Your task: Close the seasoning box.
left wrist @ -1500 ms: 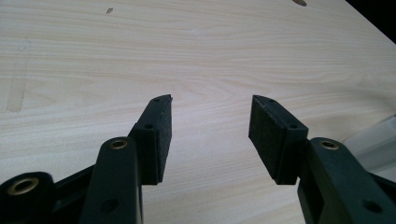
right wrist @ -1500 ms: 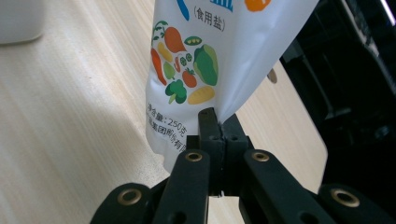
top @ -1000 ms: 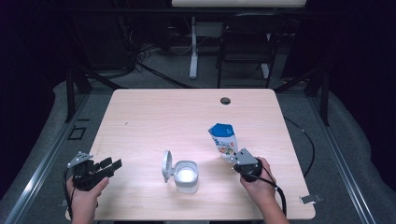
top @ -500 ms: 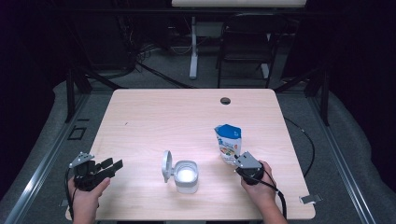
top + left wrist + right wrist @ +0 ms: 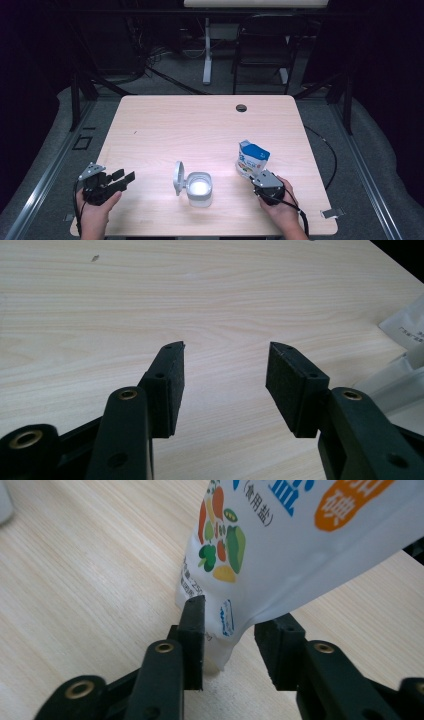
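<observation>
The right gripper sank, fingers just opening around the pouch now on the table.

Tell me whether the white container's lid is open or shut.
Open. In the high view the round lid stands flipped up at the left side of the white container, whose top is uncovered.

Left gripper with jaws parted over bare wooden table, white container at right edge

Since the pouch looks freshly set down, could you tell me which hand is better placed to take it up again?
Right. The right claw has just been opening, its pads straddling the pouch at its bottom corner. The left claw is open over bare table, beyond the open container.
</observation>
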Demonstrator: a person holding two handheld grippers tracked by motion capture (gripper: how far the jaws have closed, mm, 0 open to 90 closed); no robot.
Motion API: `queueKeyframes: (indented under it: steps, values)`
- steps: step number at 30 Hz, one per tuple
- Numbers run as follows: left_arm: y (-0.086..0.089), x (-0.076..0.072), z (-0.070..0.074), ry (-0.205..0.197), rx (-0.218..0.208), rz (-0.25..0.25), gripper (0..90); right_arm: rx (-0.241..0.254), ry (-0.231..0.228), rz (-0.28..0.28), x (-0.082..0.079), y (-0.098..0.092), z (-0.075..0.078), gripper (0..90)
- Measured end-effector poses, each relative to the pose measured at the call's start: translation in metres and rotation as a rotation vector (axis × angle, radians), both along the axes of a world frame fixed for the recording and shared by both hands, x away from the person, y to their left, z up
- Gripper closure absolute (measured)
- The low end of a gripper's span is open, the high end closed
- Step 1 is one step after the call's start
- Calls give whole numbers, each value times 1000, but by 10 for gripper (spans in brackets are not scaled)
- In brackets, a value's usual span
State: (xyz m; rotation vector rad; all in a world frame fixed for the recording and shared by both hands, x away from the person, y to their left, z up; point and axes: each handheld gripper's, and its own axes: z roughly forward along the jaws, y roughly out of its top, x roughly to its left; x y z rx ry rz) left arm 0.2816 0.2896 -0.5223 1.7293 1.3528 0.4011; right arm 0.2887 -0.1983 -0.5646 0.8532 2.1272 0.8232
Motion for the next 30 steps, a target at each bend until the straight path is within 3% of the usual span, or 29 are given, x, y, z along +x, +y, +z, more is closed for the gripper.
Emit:
queueKeyframes:
  steps: [8, 13, 15, 20, 23, 30]
  values:
    - [-22, -1, 2, -5, 33, -92, 688, 55, 24, 5, -6, 0, 3, 552]
    - [-43, -5, 12, -51, 60, -160, 833, 62, 34, 14, -12, 0, 4, 512]
    - [-51, -7, 15, -68, 49, -188, 891, 75, 38, 14, -15, -1, 4, 499]
    - [-70, -9, 19, -69, 18, -266, 900, 92, 53, 20, -23, -2, 6, 483]
    - [-82, -10, 21, -76, 26, -306, 900, 98, 48, 33, -29, -3, 8, 481]
    - [-95, -11, 22, -74, 32, -339, 900, 76, 48, 46, -36, 1, 5, 478]
